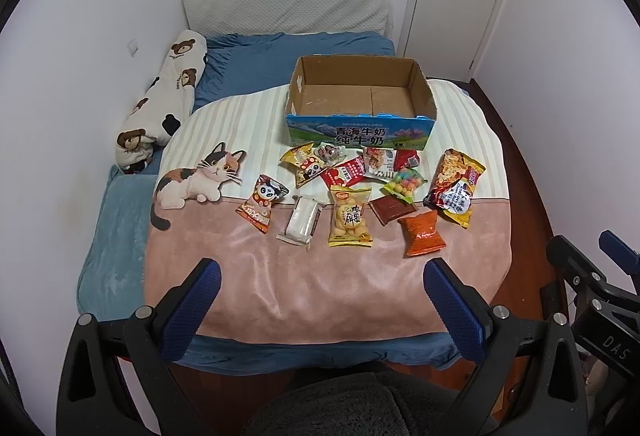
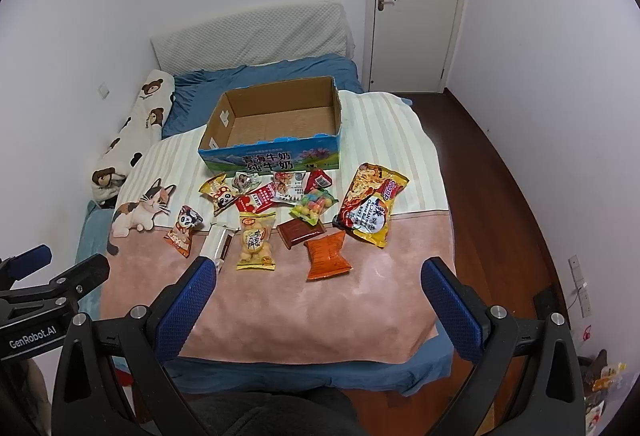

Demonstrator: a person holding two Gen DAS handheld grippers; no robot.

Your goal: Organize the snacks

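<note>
Here, the left gripper [image 1: 322, 278] hovers over the blanket [image 1: 320, 288] with jaws spread wide, holding nothing. Ahead of it lie the snacks: panda pouch [image 1: 262, 202], white bar [image 1: 301, 222], yellow bag [image 1: 350, 216], orange packet [image 1: 422, 234], noodle pack [image 1: 456, 183] (behind them, the cardboard box [image 1: 360, 129]). The right gripper [image 2: 320, 278] hangs equally wide, empty.

Bed [image 1: 260, 51], cat-print blanket [image 1: 320, 276] bearing cardboard box [image 1: 360, 127], scattered snack packets [image 1: 350, 215], bear bolster [image 1: 164, 95]

Both wrist views look down from the bed's [image 1: 248, 300] foot, sharing the cardboard box [image 1: 360, 131].
</note>
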